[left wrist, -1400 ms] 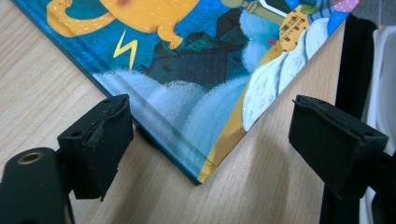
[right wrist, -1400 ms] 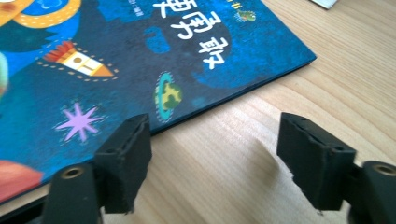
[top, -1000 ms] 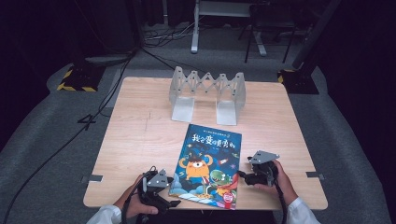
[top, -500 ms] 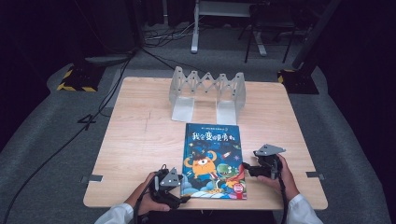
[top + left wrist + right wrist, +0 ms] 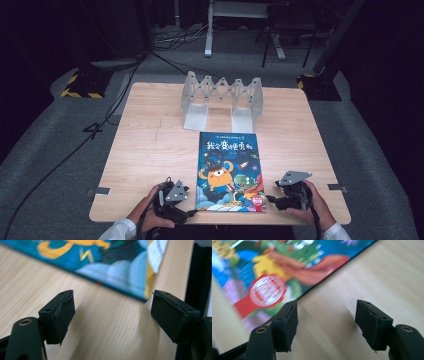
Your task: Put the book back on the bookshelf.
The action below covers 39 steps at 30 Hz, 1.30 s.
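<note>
I see the picture book point(image 5: 227, 171) lying flat, cover up, on the wooden table point(image 5: 145, 145), just in front of the grey folding book rack point(image 5: 222, 100) at the far side. My left gripper point(image 5: 186, 215) sits at the book's near left corner – jaws apart, nothing between them but bare wood, the book's corner point(image 5: 147, 293) just ahead of the pads. My right gripper point(image 5: 270, 199) sits just off the book's near right corner point(image 5: 297, 298), its jaws have just been closing yet stand apart over bare table, gripping nothing – the book's edge is beside one pad
</note>
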Each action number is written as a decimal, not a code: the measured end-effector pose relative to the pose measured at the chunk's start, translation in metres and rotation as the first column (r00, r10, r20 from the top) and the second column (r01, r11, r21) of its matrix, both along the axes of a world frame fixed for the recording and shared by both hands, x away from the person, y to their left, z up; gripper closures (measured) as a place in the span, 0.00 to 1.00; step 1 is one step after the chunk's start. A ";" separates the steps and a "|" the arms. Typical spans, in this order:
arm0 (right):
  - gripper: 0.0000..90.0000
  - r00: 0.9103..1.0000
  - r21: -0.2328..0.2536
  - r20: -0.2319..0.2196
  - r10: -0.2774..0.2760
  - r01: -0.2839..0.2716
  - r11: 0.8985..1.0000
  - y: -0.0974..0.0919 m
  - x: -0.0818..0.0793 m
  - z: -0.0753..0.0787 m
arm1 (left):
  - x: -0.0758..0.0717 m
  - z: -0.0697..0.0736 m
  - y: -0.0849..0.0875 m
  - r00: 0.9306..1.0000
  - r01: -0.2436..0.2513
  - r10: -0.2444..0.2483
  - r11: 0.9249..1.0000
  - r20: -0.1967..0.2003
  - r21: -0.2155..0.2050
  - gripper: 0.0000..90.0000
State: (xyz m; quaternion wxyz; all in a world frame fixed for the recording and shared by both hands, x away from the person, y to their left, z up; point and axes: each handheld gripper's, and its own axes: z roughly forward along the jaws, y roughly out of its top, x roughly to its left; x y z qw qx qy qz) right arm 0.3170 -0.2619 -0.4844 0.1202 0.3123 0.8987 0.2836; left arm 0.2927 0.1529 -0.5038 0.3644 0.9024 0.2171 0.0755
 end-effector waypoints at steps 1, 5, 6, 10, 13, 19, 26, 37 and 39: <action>0.40 1.000 -0.010 -0.019 0.011 -0.012 1.000 0.001 -0.004 0.001 | 0.001 0.000 0.004 1.000 -0.014 0.014 1.000 -0.001 0.000 0.22; 0.44 0.997 -0.044 -0.066 0.035 -0.038 0.998 0.005 -0.016 0.005 | 0.007 0.000 0.006 0.999 -0.047 0.047 0.999 0.003 0.001 0.21; 0.45 0.996 -0.059 -0.078 0.043 -0.048 0.997 0.007 -0.018 0.006 | 0.008 -0.001 0.003 0.999 -0.049 0.049 0.999 0.000 0.003 0.19; 0.53 0.988 -0.141 -0.148 0.048 -0.069 0.988 0.017 -0.022 0.013 | 0.011 -0.001 -0.009 0.999 -0.043 0.043 0.999 0.002 0.006 0.16; 0.58 0.977 -0.213 -0.207 0.053 -0.098 0.972 0.026 -0.022 0.017 | 0.011 -0.001 -0.010 0.999 -0.036 0.036 0.999 0.004 0.008 0.14; 0.71 0.958 -0.303 -0.278 0.076 -0.162 0.939 0.045 -0.018 0.022 | 0.012 -0.001 -0.010 0.999 -0.036 0.036 0.999 0.004 0.007 0.14; 0.83 0.952 -0.298 -0.283 0.118 -0.204 0.932 0.053 -0.020 0.023 | 0.012 -0.001 -0.011 0.999 -0.033 0.033 0.999 0.003 0.006 0.14; 0.74 0.976 0.005 -0.170 0.135 -0.136 0.991 0.023 -0.028 0.011 | 0.016 -0.001 -0.009 0.999 -0.040 0.040 0.999 0.000 0.012 0.13; 0.68 0.977 0.085 -0.144 0.155 -0.144 0.986 0.018 -0.027 0.011 | 0.017 -0.001 -0.009 0.999 -0.038 0.038 0.999 0.003 0.010 0.13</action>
